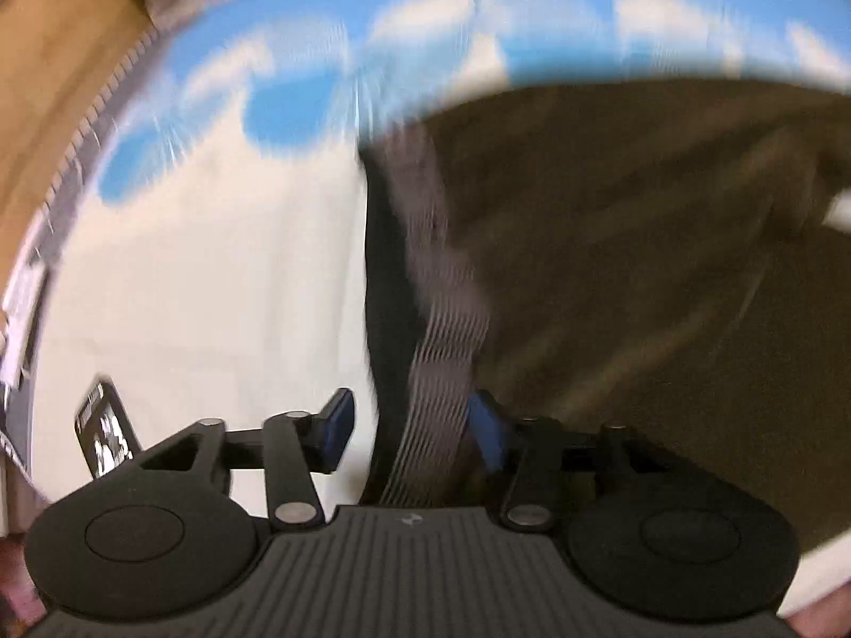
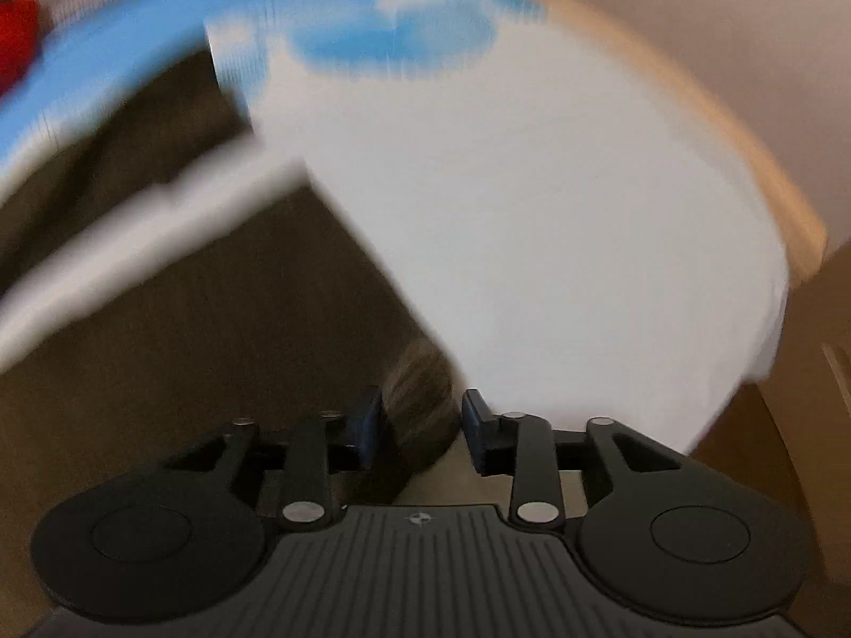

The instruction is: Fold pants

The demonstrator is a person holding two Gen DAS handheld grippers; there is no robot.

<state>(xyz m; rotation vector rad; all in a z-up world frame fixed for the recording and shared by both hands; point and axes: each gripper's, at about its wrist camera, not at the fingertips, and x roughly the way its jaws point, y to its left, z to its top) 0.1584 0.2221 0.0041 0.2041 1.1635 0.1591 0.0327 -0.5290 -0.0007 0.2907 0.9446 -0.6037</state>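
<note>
Dark olive-brown pants (image 1: 638, 266) lie on a white and blue cloud-print sheet (image 1: 202, 276). Their ribbed grey waistband (image 1: 441, 372) runs between the fingers of my left gripper (image 1: 415, 425), whose jaws stand apart around it. In the right wrist view the pants (image 2: 186, 345) fill the lower left, and a grey ribbed cuff or band end (image 2: 420, 399) sits between the fingers of my right gripper (image 2: 420, 425), also with a gap. Both views are motion-blurred, so I cannot tell whether either grip is firm.
The sheet (image 2: 532, 212) covers a bed or table with a wooden edge (image 2: 744, 159). A wooden floor (image 1: 58, 80) shows at the left. A black-and-white tag (image 1: 103, 436) lies on the sheet near the left gripper. Something red (image 2: 16, 37) sits at far upper left.
</note>
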